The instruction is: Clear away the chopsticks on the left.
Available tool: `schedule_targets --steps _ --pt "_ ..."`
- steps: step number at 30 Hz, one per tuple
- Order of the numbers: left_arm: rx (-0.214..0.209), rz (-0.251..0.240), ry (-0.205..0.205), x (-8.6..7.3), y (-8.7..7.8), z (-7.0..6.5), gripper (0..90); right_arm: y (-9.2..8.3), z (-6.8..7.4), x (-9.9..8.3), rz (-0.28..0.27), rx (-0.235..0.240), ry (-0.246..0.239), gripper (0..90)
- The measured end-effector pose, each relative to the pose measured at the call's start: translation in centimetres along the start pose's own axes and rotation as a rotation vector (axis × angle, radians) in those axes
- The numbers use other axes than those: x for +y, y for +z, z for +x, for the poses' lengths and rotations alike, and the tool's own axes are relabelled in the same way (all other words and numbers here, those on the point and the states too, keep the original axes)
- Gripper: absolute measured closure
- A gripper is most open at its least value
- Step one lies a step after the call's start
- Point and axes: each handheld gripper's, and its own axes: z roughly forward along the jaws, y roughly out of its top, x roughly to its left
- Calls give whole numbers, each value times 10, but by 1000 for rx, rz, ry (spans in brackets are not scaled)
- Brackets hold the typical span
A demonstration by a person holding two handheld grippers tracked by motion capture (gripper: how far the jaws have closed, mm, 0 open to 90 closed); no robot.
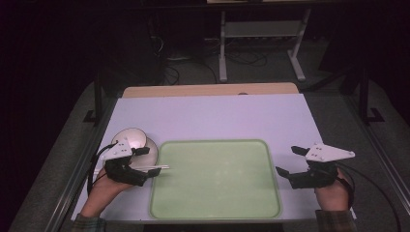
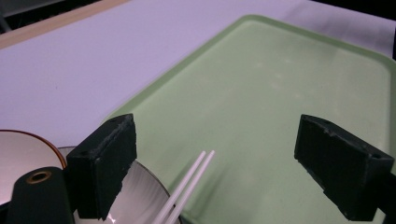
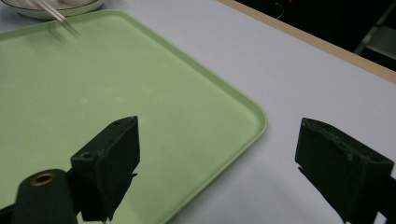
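My left hand-held gripper (image 1: 147,163) hangs wide open over chopsticks (image 2: 187,189) & bowl (image 1: 138,140); right hand-held gripper (image 1: 290,162) open too, beside green tray (image 1: 215,212).

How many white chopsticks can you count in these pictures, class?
2. The white chopsticks lie side by side left of the green tray, resting on the plate, their tips reaching over the tray's left rim, below the open left gripper.

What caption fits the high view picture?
Two open claws, left and right, flank a green tray; chopsticks lie across a plate.
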Motion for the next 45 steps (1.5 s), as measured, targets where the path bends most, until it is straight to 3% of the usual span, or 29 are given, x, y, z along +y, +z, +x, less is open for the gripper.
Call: schedule_targets --steps 9,29,40,45 --pt "-27 39 32 1 -1 -3 139 -3 0 -4 34 -12 -16 130" --pt "-45 109 18 -16 2 -11 227 4 1 -25 129 -12 -27 131" --pt "-53 127 20 -27 9 -19 406 6 -4 -45 162 -18 3 131" --pt "-29 150 10 -28 10 -18 619 8 -5 -47 166 -18 3 131"
